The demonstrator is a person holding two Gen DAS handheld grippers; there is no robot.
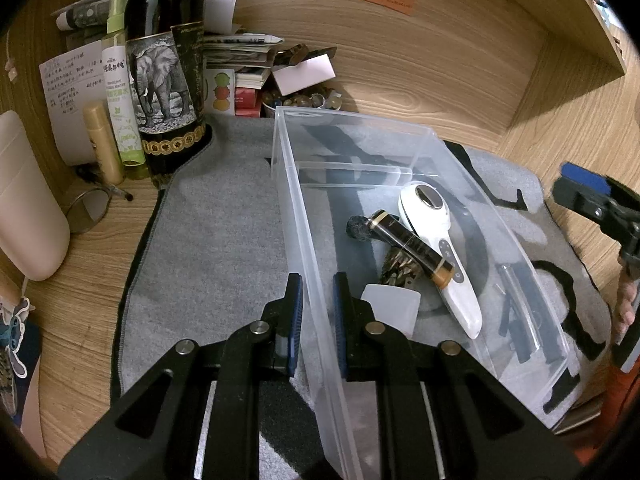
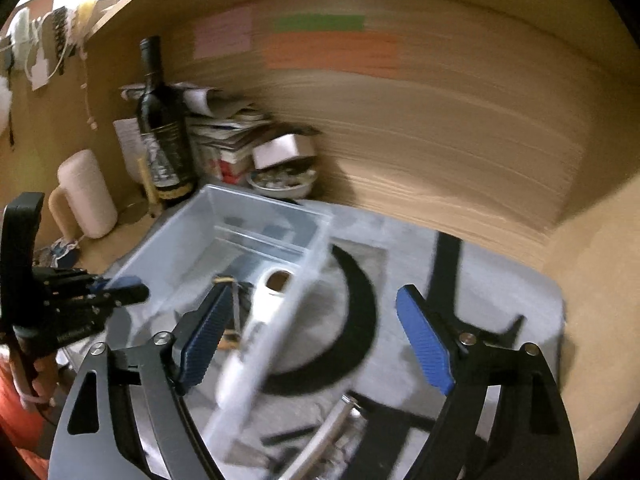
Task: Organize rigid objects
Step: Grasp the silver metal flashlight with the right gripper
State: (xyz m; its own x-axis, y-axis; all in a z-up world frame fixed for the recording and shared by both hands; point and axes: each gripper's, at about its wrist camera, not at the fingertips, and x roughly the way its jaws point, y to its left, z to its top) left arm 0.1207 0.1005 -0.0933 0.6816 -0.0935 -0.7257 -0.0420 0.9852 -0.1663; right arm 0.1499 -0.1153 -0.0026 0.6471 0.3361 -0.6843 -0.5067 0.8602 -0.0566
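Observation:
A clear plastic bin stands on a grey mat. My left gripper is shut on the bin's near side wall, one finger inside and one outside. In the bin lie a white handheld device, a brown-and-black tube across it, a black fuzzy ball, a pine cone and a frosted plastic piece. My right gripper hovers open over the bin's right wall with nothing held; the white device shows blurred below it. A clear tube and black sticks lie on the mat outside the bin.
At the back left stand a dark wine bottle with an elephant label, a green spray bottle, a beige tube and a pale jug. Stacked papers and a bowl of beads sit behind the bin. Wooden walls close in at the back and right.

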